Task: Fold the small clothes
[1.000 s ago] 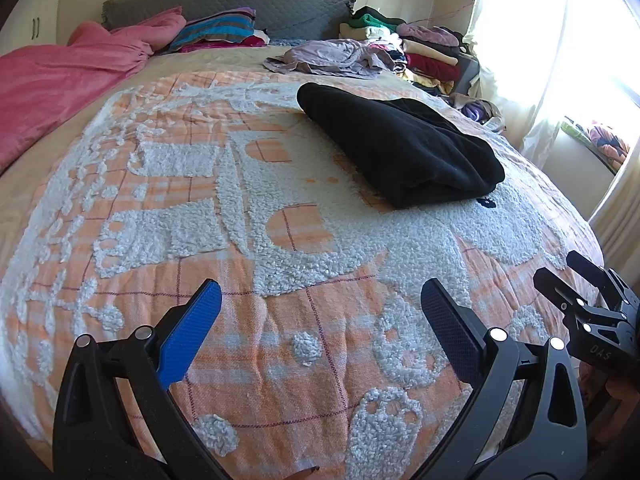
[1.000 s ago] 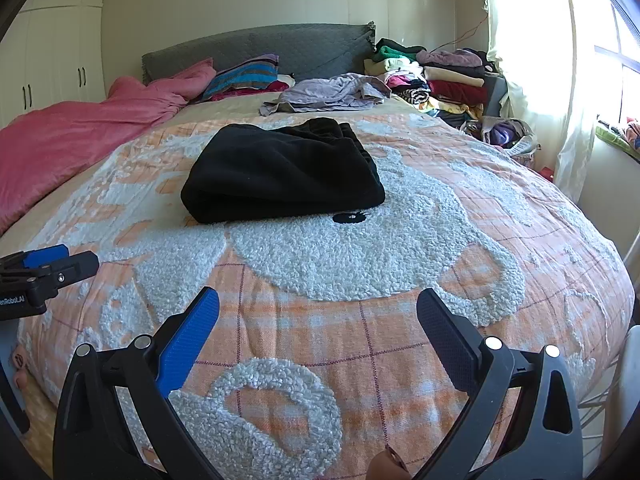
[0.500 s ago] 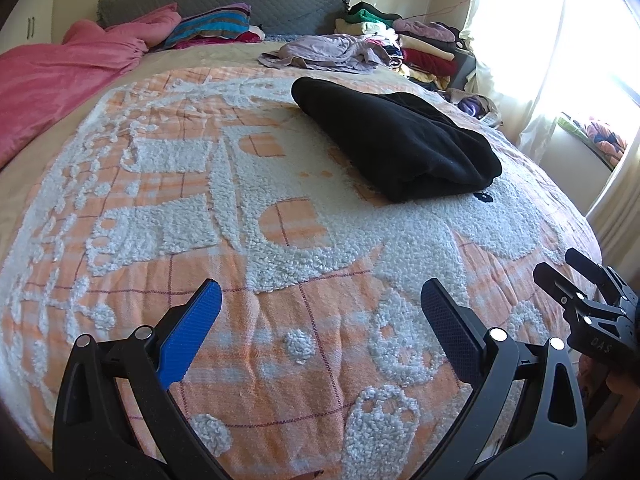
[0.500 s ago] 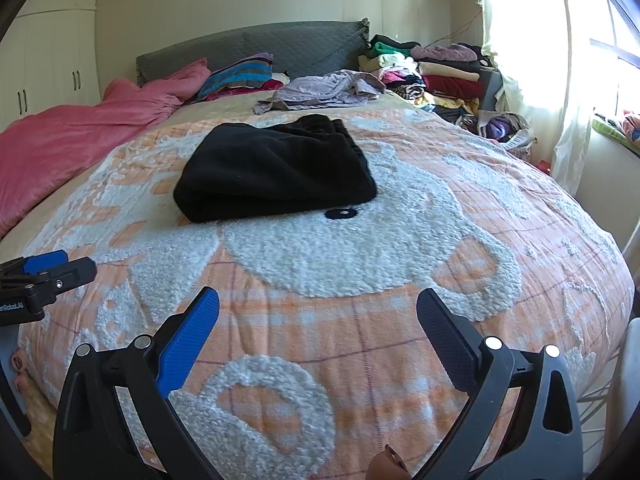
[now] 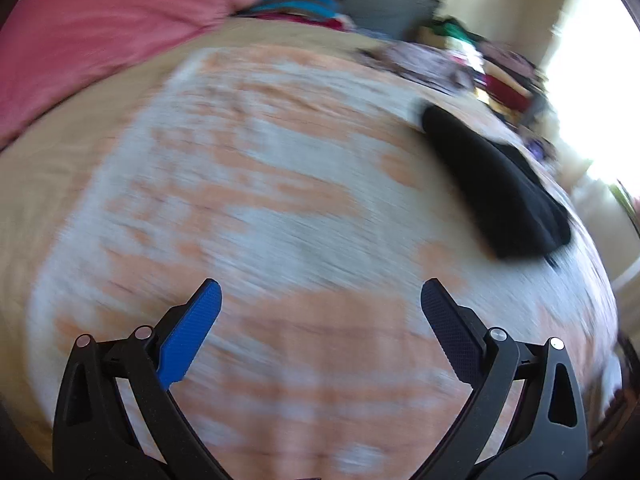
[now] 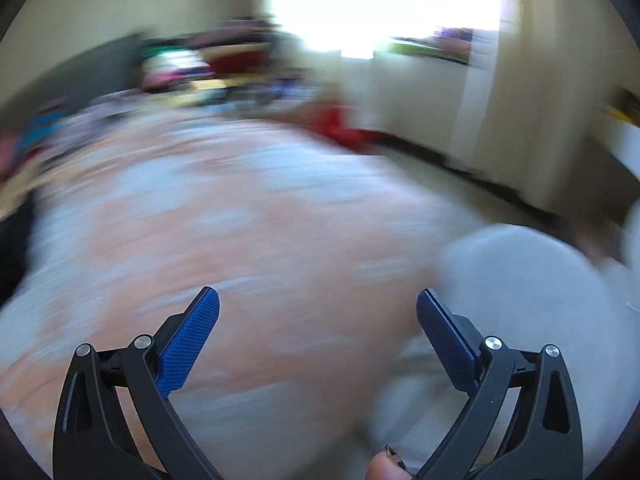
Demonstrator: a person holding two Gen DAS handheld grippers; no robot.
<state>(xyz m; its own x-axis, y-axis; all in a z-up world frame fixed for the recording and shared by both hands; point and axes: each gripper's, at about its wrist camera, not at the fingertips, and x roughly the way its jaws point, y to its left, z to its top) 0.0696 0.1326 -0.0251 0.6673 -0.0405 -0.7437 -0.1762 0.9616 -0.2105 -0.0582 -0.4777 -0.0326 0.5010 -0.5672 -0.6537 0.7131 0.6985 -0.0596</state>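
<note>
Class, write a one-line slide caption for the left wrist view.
Open left gripper over the orange-and-white bedspread, folded black garment lying ahead right.

My left gripper has matt black plastic arms and rough-textured blue pads; the folded black garment and orange-white bedspread look like soft cloth.

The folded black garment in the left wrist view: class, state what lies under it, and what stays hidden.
The folded black garment lies on the orange and white blanket. The blanket's pattern beneath it is covered, and its inner folds cannot be seen. Motion blur hides finer detail.
</note>
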